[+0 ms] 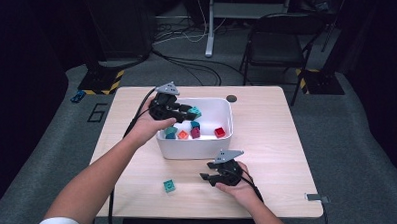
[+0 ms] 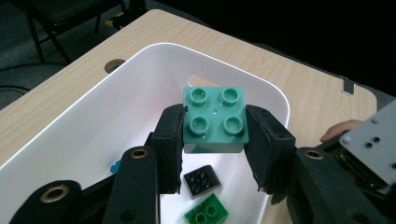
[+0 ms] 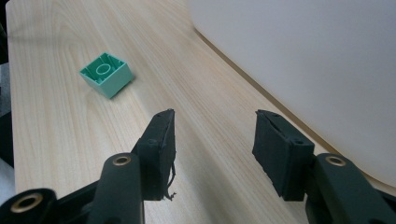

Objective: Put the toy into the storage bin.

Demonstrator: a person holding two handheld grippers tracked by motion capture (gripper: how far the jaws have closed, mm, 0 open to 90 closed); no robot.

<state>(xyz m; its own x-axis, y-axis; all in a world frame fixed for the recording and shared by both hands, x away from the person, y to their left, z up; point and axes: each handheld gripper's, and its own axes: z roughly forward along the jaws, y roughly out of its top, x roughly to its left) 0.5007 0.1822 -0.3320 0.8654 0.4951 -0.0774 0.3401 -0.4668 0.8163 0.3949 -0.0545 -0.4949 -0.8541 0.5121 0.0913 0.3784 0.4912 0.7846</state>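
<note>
in the high view the left gripper (image 1: 182, 111) hangs over the white bin (image 1: 220, 143) in the middle of the wooden counter (image 1: 270, 144), and its jaws are closed on a green brick (image 1: 194, 112). inside the bin lie several bricks already, teal, orange, dark red and red. one more green brick (image 1: 169, 186) lies on the counter in front of the bin, near the right gripper (image 1: 211, 178), which rests low on the counter. so i judge the sorting is well along: one brick is about to go in and one is left outside. around the counter there is grey carpet, a dark chair (image 1: 279, 42) and cables on the floor. in the left gripper view the brick sits studs up between the pads, above the bin, where a black brick (image 2: 201, 180) lies. in the right gripper view the jaws stand open with nothing between them, and the loose brick lies upside down ahead.
</note>
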